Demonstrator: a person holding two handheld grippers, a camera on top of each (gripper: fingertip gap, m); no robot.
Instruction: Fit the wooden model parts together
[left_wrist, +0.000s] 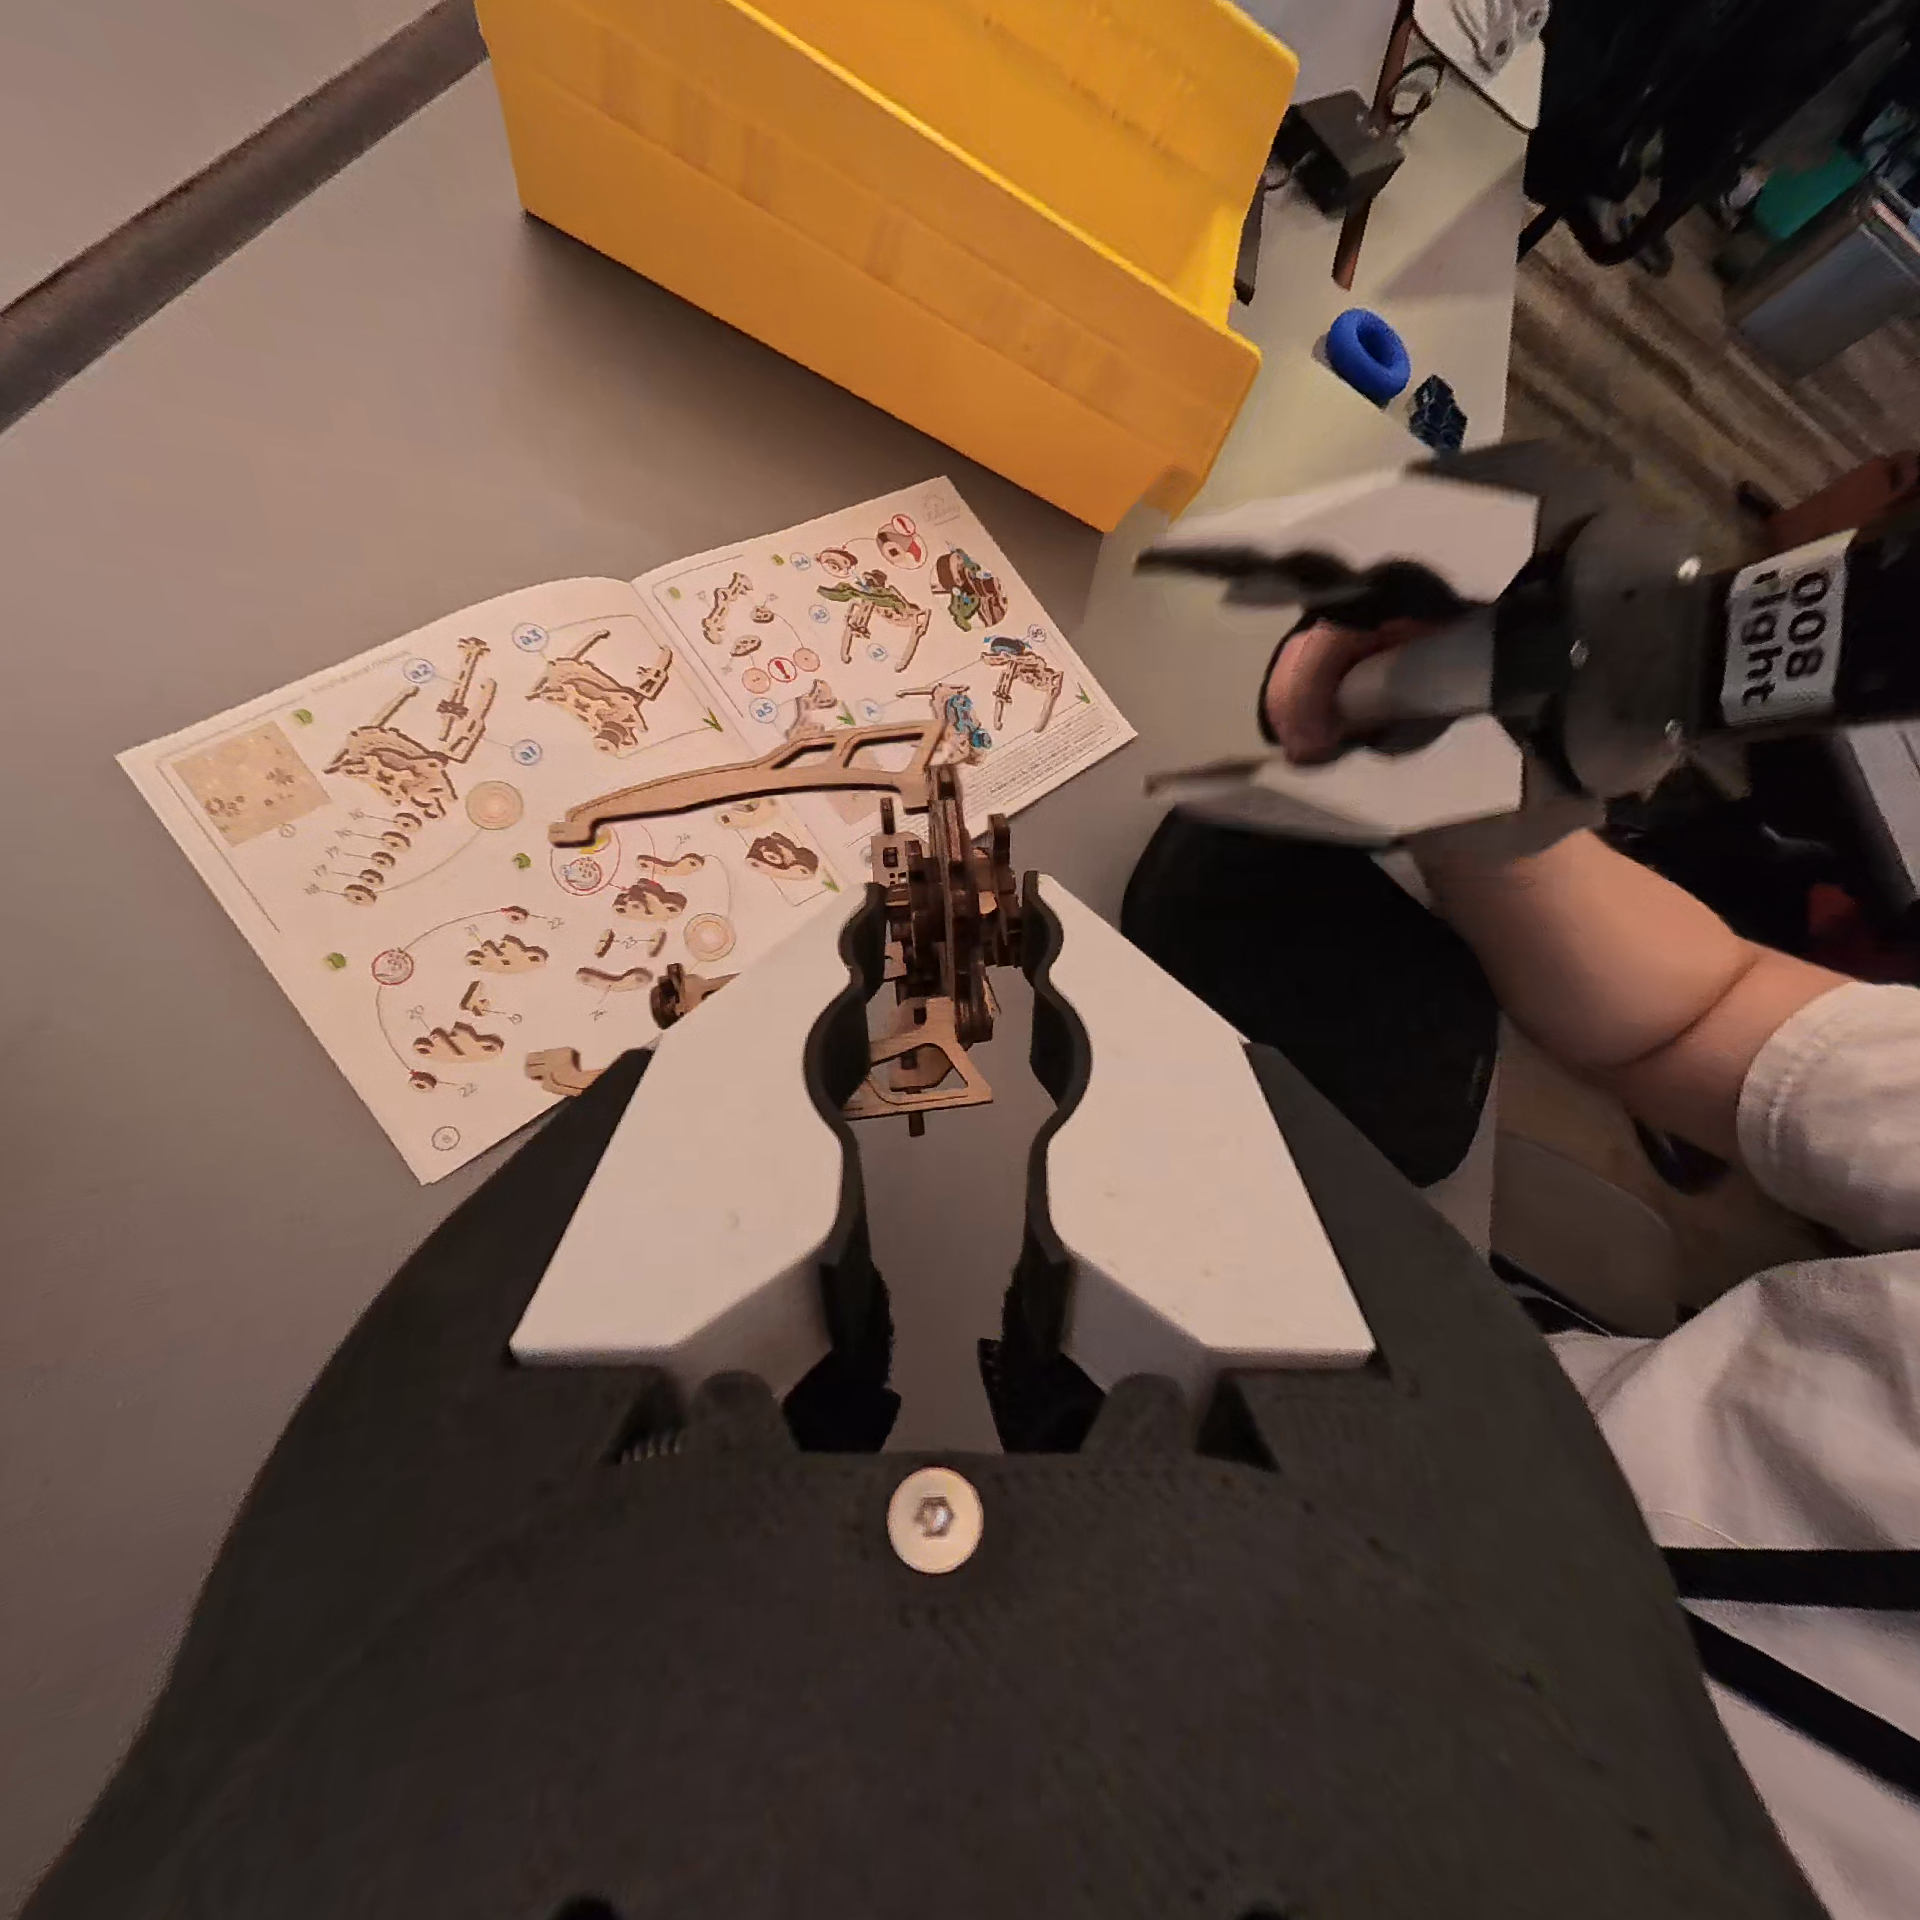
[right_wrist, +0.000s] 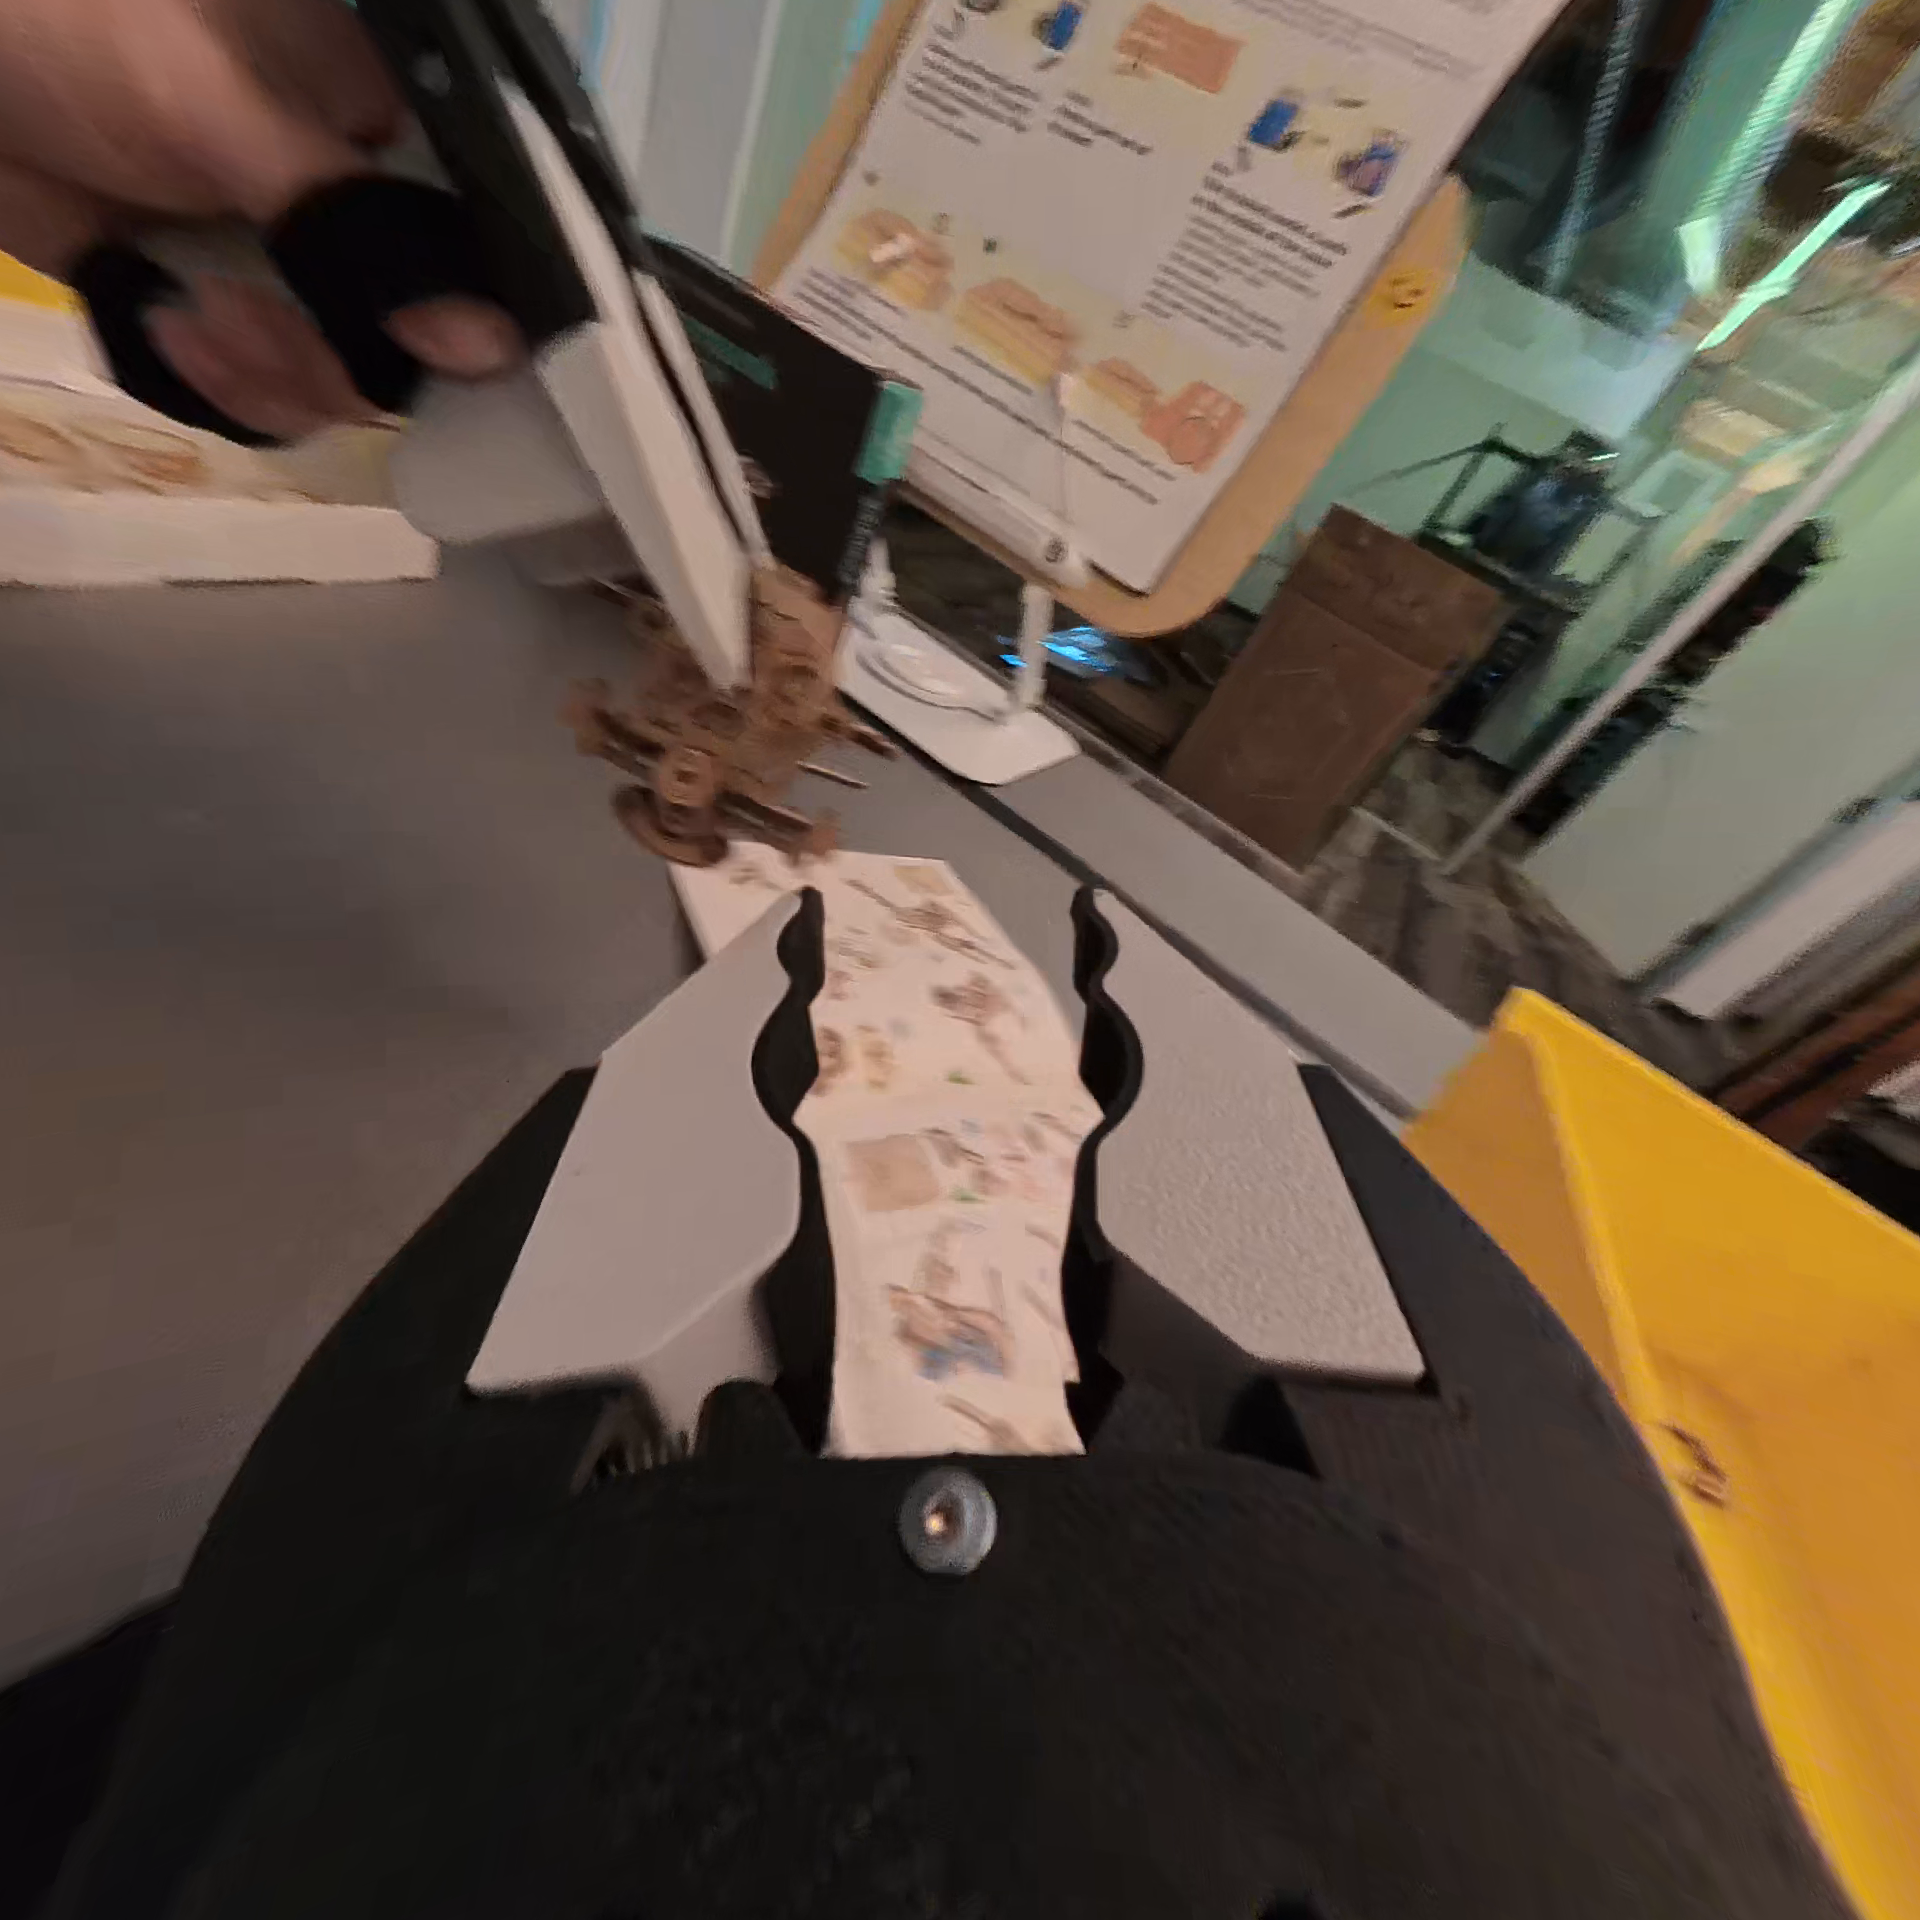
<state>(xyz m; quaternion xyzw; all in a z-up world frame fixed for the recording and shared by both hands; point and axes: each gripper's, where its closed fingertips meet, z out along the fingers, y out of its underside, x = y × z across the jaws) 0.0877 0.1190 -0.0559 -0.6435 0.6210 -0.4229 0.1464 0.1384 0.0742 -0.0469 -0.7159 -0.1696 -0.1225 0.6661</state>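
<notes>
Left gripper (left_wrist: 940, 904) clamping the wooden model (left_wrist: 940, 935); right gripper (right_wrist: 945, 909) hanging empty beside it.

The left fingers (left_wrist: 727, 1091) are closing on the dark, partly built wooden model and holding it above the grey tabletop (left_wrist: 312, 468), a long pale car-profile part (left_wrist: 748, 779) projecting from its top toward the left. The right fingers (right_wrist: 1226, 1143) are standing apart with nothing between them, hovering over the open instruction booklet (left_wrist: 436, 831) that is lying flat on the tabletop; in the right wrist view the model appears blurred under the left gripper's tips. Several loose wooden pieces (left_wrist: 566, 1070) are resting on the booklet near the left fingers. A yellow bin (left_wrist: 883, 208) is standing beyond the booklet, and a blue ring (left_wrist: 1369, 351) is lying past the bin's corner.
</notes>
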